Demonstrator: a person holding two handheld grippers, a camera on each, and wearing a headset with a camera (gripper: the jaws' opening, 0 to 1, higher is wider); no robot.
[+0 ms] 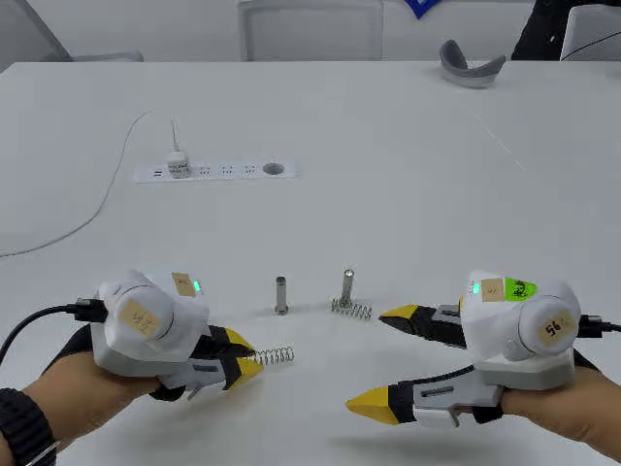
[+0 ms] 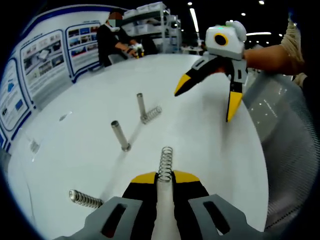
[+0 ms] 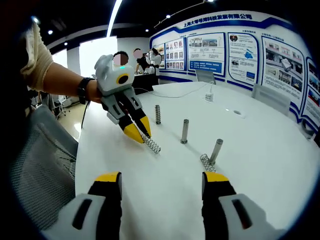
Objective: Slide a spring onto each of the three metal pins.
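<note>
My left gripper (image 1: 248, 355) sits at the lower left, shut on one end of a spring (image 1: 275, 356) that sticks out level over the white table (image 1: 408, 194). The left gripper view shows that spring (image 2: 165, 162) straight ahead of the closed jaws. Two bare metal pins stand upright mid-table: one (image 1: 281, 295) and another (image 1: 346, 287) with a loose spring (image 1: 351, 310) lying at its foot. In the right gripper view, a third pin (image 3: 157, 114) stands wearing a spring behind the left gripper (image 3: 137, 131). My right gripper (image 1: 369, 359) hangs open and holds nothing, right of the pins.
A white power strip (image 1: 215, 172) with a plug (image 1: 178, 163) and a cable (image 1: 87, 218) lies further back on the left. A grey curved object (image 1: 471, 66) rests near the far edge, with a chair (image 1: 310, 29) beyond. People stand in the background (image 2: 114, 35).
</note>
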